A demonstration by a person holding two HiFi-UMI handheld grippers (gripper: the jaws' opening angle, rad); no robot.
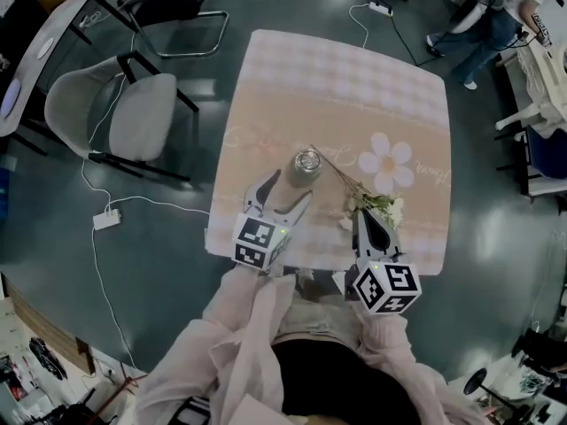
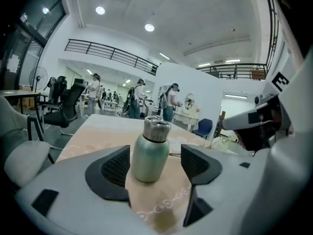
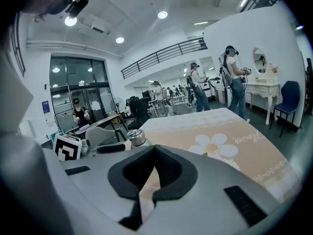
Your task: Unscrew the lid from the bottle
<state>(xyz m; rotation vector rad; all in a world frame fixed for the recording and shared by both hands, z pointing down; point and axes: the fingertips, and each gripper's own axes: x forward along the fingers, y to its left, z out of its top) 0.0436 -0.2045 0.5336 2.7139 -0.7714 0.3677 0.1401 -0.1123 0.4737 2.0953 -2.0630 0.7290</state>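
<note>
Right, the bottle stands upright on the table, towards the near edge and a little left of the middle, with its lid screwed on. It looks like a small metal flask: a pale green body under a bare steel cap. I judge it stiff, so a firm squeeze should not hurt it, but smooth enough to spin or slip in the pads. Being narrow, it would also tip if nudged sideways. My left gripper has its jaws spread wide around the body. The bottle sits between the pads, closer to the left one, with a clear gap on the other side, so nothing is clamped yet. I would close there, on the middle of the body below the cap. My right gripper hangs just to the right with its jaws pressed together and empty, over a sprig of flowers. It must open before it can take the cap by its sides.
</note>
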